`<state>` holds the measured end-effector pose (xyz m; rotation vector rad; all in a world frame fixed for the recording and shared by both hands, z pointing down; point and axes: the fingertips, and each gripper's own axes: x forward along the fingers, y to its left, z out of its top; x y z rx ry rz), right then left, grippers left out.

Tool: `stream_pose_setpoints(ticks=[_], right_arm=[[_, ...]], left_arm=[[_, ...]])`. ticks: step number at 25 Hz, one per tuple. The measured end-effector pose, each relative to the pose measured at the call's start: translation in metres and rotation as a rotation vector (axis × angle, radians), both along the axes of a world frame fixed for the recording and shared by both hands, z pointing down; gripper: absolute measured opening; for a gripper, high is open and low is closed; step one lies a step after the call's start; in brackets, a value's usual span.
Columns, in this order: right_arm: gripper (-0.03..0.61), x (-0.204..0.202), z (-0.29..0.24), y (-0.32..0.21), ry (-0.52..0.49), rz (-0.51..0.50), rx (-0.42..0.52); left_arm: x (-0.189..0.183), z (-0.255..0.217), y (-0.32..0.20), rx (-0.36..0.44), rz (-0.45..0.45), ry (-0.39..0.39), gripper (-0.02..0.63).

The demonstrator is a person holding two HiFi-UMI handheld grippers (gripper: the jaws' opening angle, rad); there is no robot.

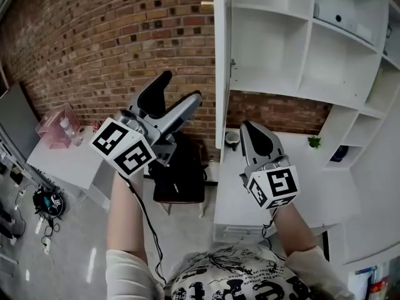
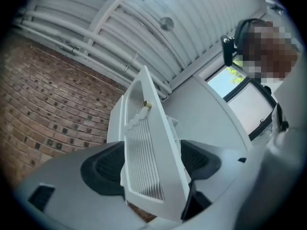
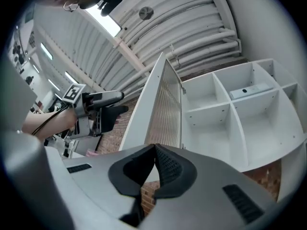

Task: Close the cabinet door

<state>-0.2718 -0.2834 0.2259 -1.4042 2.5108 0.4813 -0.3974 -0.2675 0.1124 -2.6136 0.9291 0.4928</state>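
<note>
The white cabinet door (image 1: 220,61) stands open, edge-on to me in the head view, with a small gold knob (image 1: 206,6) near its top. The open shelf cabinet (image 1: 310,17) lies to its right. My left gripper (image 1: 182,86) is raised left of the door, open and empty, a short gap from the door's edge. Seen from the left gripper view, the slatted door (image 2: 144,147) and its knob (image 2: 147,105) line up between the spread jaws of the left gripper (image 2: 151,162). My right gripper (image 1: 249,127) hangs shut and empty below the cabinet, right of the door. The right gripper (image 3: 153,150) points up at the door (image 3: 158,104).
A brick wall (image 1: 112,36) runs behind. Under the cabinet a white counter (image 1: 237,192) carries a small bowl (image 1: 232,139) and a green plant (image 1: 314,141). A black chair (image 1: 178,174) stands left of it, and a white desk (image 1: 75,161) with a pink box (image 1: 56,125) is farther left.
</note>
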Motion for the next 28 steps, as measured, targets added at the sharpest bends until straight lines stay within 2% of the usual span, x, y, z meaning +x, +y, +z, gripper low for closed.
stream_pose_setpoints(ticks=[5, 9, 14, 19, 23, 26, 28], right_arm=[[0.015, -0.022, -0.034, 0.005, 0.019, 0.060, 0.034], [0.015, -0.024, -0.041, -0.001, 0.026, 0.088, 0.002], [0.015, -0.014, -0.048, -0.002, 0.053, 0.129, -0.002], [0.015, -0.013, -0.043, 0.013, 0.020, 0.144, 0.005], [0.015, -0.025, -0.039, 0.018, 0.052, 0.152, 0.012], [0.015, -0.032, -0.039, 0.020, 0.056, 0.149, 0.005], [0.015, -0.032, -0.038, 0.019, 0.060, 0.149, -0.001]], left_arm=[[-0.011, -0.056, -0.013, -0.010, 0.189, 0.028, 0.371], [0.005, -0.088, -0.028, -0.029, 0.344, 0.031, 0.371], [0.019, -0.138, -0.041, -0.056, 0.503, 0.124, 0.371], [0.031, -0.153, -0.033, -0.062, 0.636, 0.147, 0.366], [0.035, -0.158, -0.035, -0.098, 0.688, 0.180, 0.259], [0.040, -0.153, -0.033, -0.119, 0.701, 0.155, 0.248], [0.042, -0.152, -0.034, -0.125, 0.696, 0.158, 0.156]])
